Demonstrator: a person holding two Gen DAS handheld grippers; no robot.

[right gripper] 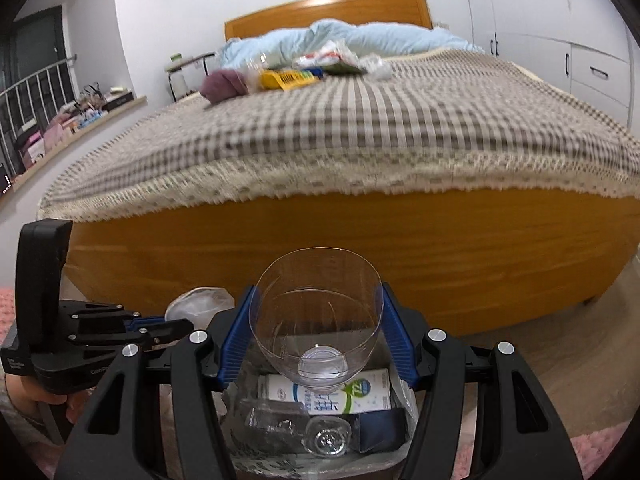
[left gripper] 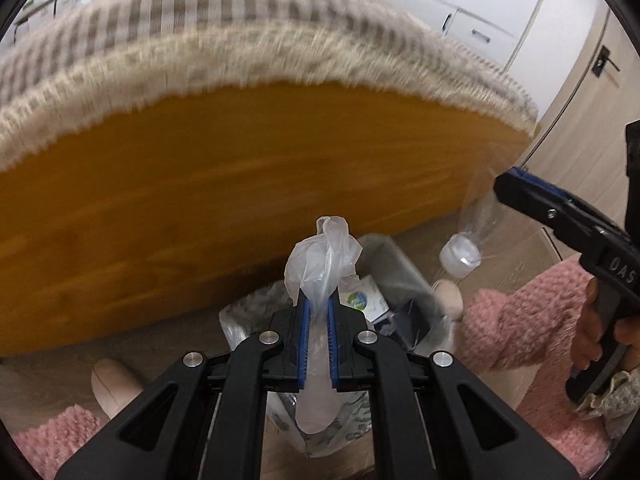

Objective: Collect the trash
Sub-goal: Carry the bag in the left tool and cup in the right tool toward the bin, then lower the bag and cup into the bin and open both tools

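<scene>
Bedroom floor at the foot of a wooden bed (right gripper: 360,248); a checked cover (right gripper: 360,128) overhangs its footboard. On the cover, far from both tools, wrappers (right gripper: 292,78) and a maroon cloth (right gripper: 224,84) lie uncollected. Left hand-held gripper (left gripper: 316,312): pads pressed together on a crumpled plastic bag (left gripper: 324,260), which sticks up past the tips directly above the bin (left gripper: 400,276), apparently positioned for dropping. Bin stands on the floor against the footboard, lined, already holding a carton (right gripper: 332,396) and clear plastic pieces. Right hand-held gripper (right gripper: 316,336): jaws half spread, pinching a clear cup (right gripper: 316,320) by its sides, mouth facing forward, over the same bin. Judgement: both items are held for release into the bin; the bed litter remains.
</scene>
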